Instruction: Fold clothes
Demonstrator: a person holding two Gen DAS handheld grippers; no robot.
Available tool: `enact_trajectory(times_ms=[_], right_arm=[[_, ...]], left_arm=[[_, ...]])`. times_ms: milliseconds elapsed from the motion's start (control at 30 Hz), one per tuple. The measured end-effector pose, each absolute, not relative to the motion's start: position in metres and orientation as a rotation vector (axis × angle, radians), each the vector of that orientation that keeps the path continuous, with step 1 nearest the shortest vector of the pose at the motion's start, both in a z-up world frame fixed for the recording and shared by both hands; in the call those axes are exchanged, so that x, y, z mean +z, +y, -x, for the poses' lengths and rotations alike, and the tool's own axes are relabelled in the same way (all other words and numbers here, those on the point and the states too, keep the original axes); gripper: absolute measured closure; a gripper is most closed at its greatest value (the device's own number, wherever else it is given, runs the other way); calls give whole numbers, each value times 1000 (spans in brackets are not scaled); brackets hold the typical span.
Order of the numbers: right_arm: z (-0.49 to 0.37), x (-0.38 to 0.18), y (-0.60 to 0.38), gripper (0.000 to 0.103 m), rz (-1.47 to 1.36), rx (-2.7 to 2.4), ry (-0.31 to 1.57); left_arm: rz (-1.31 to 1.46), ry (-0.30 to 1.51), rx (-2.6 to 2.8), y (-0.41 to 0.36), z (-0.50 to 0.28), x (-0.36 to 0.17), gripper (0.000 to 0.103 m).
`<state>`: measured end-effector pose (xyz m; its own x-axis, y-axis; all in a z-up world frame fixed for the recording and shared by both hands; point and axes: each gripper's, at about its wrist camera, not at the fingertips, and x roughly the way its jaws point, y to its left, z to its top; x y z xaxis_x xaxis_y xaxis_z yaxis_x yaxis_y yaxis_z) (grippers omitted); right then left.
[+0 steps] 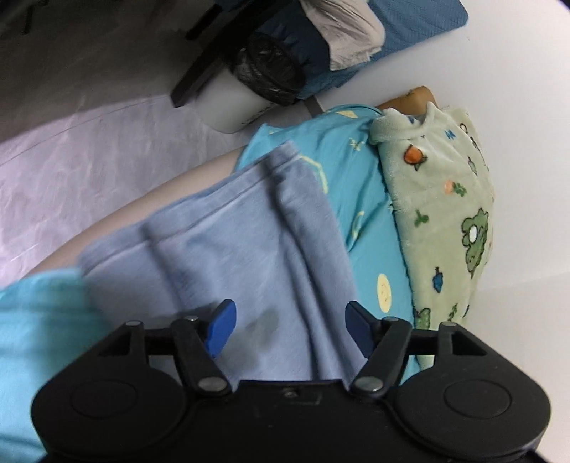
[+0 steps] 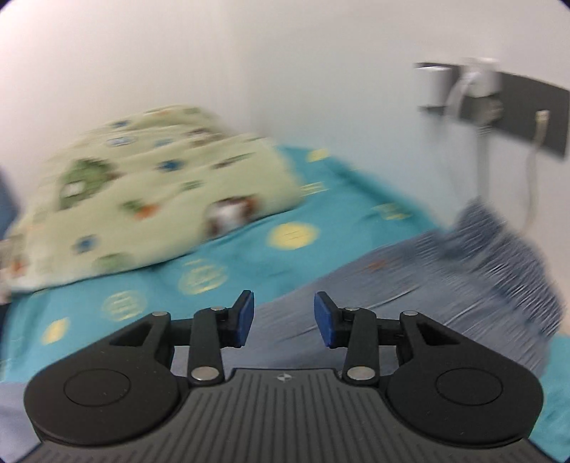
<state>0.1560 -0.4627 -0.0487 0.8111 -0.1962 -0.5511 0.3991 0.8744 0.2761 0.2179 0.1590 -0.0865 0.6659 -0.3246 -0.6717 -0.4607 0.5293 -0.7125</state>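
Note:
A grey-blue garment point(image 1: 228, 242) lies rumpled on a turquoise patterned sheet point(image 1: 359, 171). My left gripper point(image 1: 289, 327) is open just above it, its blue pads point(image 1: 221, 327) spread wide with nothing between them. In the right wrist view the same garment point(image 2: 445, 263) shows blurred, with a striped part at the right. My right gripper point(image 2: 284, 318) is open over its near edge and holds nothing. A pale green fleece garment point(image 1: 445, 199) with cartoon prints lies folded beside it, and it also shows in the right wrist view point(image 2: 149, 181).
A white wall runs behind the bed. A dark wall panel point(image 2: 527, 107) with plugs and cables hangs at the right. Past the bed edge stand a white bin with a black bag point(image 1: 249, 89), dark furniture legs, and more bedding point(image 1: 402, 32). A light sheet point(image 1: 82, 156) covers the floor side.

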Motion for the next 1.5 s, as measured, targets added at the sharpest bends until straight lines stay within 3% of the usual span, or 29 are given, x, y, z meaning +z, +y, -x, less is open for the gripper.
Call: enact_trajectory(times_ms=[300, 433, 633, 700, 733, 767, 1100, 1333, 1500], right_arm=[[-147, -49, -348, 61, -395, -40, 638], [-151, -78, -316, 61, -348, 5, 699], [-171, -102, -290, 62, -246, 51, 751], [-178, -108, -284, 62, -231, 73, 754], [-180, -112, -279, 62, -212, 82, 755], [-181, -115, -274, 62, -190, 89, 757], [-176, -113, -267, 62, -144, 105, 732], [-174, -114, -271, 62, -140, 82, 761], [-174, -116, -277, 62, -150, 67, 765]], left_arm=[[1063, 910, 181, 165, -201, -113, 40], [1074, 912, 189, 166, -207, -127, 52], [1057, 873, 199, 164, -217, -133, 54], [1039, 862, 199, 164, -222, -134, 74], [1040, 860, 200, 165, -223, -135, 93], [1058, 851, 199, 166, -222, -136, 96], [1162, 691, 144, 175, -168, -94, 100], [1212, 808, 298, 184, -159, -138, 100], [1156, 716, 225, 179, -166, -121, 100]])
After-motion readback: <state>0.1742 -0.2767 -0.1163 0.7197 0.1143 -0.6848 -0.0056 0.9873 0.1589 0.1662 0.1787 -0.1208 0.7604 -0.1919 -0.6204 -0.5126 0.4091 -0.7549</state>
